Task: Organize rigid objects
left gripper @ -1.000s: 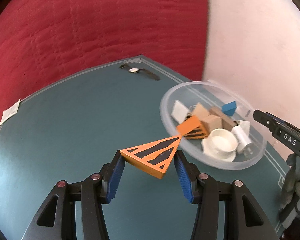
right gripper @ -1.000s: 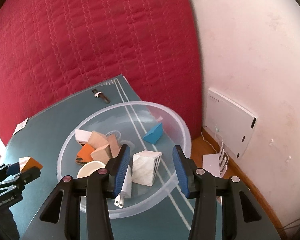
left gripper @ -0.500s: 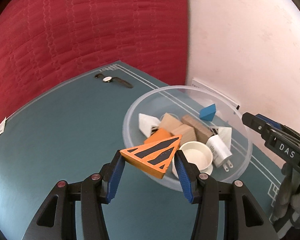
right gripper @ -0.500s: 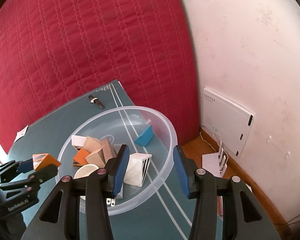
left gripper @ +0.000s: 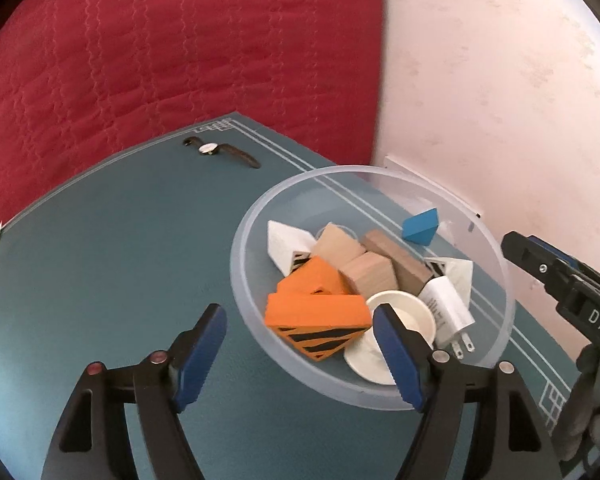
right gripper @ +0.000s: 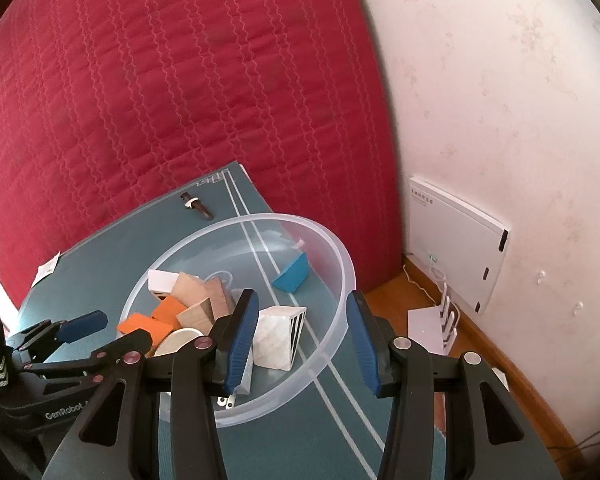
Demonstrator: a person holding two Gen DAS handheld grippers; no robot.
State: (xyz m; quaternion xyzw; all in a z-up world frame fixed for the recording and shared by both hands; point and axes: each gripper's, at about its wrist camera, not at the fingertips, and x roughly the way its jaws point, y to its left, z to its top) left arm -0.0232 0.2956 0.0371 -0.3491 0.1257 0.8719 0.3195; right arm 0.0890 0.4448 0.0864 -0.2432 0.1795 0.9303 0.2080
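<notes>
A clear plastic bowl [left gripper: 256, 216] stands on the teal table and holds several blocks, a white cup [left gripper: 404, 314] and a white charger [left gripper: 448, 310]. An orange block with black stripes [left gripper: 320, 326] lies in the bowl at its near edge. My left gripper [left gripper: 300, 338] is open and empty, its fingers on either side of the bowl's near rim. My right gripper [right gripper: 304, 340] is open and empty above the bowl's [right gripper: 340, 264] right rim, over a white striped block [right gripper: 280, 336]. The orange block [right gripper: 138, 326] also shows there.
A wristwatch [left gripper: 220, 150] lies near the table's far edge. A red quilted surface stands behind the table and a pale wall to the right. A white box [right gripper: 456, 240] and a router [right gripper: 432, 324] sit on the floor by the wall.
My left gripper moved over the bowl, opened and let go of the striped orange block, which now lies in the bowl. My right gripper rose and drew back a little.
</notes>
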